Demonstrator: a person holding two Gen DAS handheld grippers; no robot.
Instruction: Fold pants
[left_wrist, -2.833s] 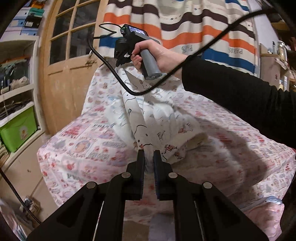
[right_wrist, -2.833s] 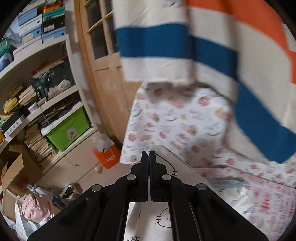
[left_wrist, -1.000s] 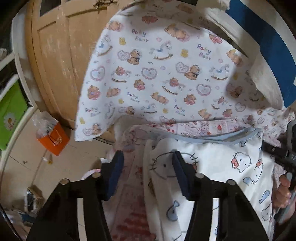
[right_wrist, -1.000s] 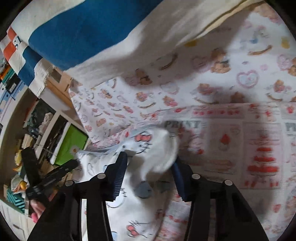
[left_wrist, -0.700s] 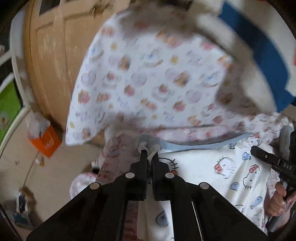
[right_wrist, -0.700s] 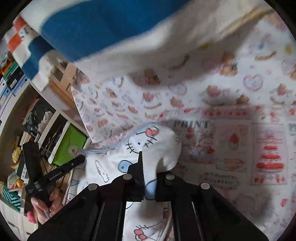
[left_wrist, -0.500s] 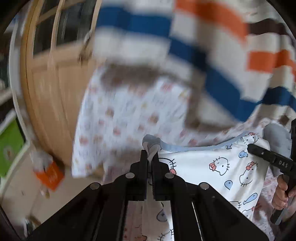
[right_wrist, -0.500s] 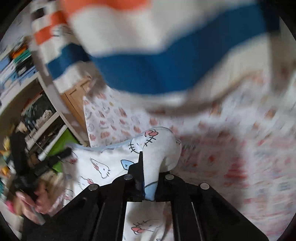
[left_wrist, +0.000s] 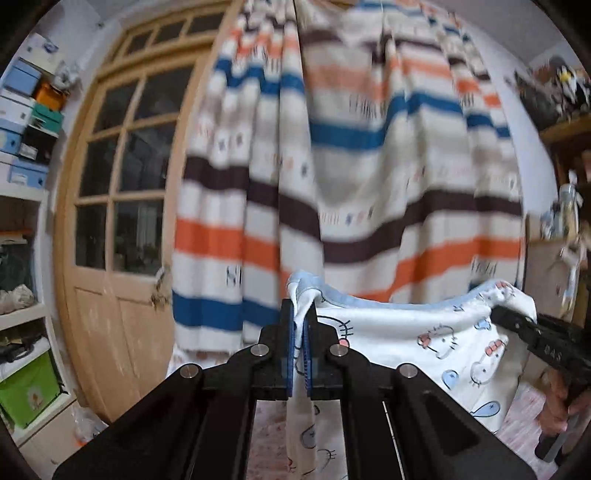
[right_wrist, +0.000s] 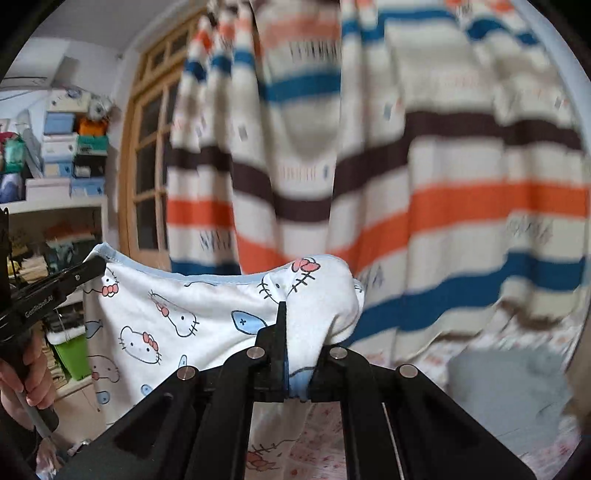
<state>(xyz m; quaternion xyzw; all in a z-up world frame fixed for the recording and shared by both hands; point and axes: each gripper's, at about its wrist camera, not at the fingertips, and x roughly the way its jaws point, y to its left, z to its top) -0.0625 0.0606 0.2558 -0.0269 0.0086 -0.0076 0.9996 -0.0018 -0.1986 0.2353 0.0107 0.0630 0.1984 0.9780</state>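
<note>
Left tool (left_wrist: 302, 343) is clamped tight on one corner of the pants (left_wrist: 406, 343) waistband. Right tool (right_wrist: 300, 354) is closed on the other corner, with fabric bunched over its fingers (right finger mostly buried under cloth). The pants hang stretched in the air between the two tools, waistband up, above the bed (right_wrist: 369, 443). Lower legs are cut off by the tool bodies; I can't tell how they hang. Both views are motion-blurred. Behind them is a striped curtain (left_wrist: 369, 166). A wooden glazed door (left_wrist: 122, 221) stands to its left, with shelves of boxes (right_wrist: 62, 147) and a green bin (left_wrist: 26, 391) at the left edge.
</note>
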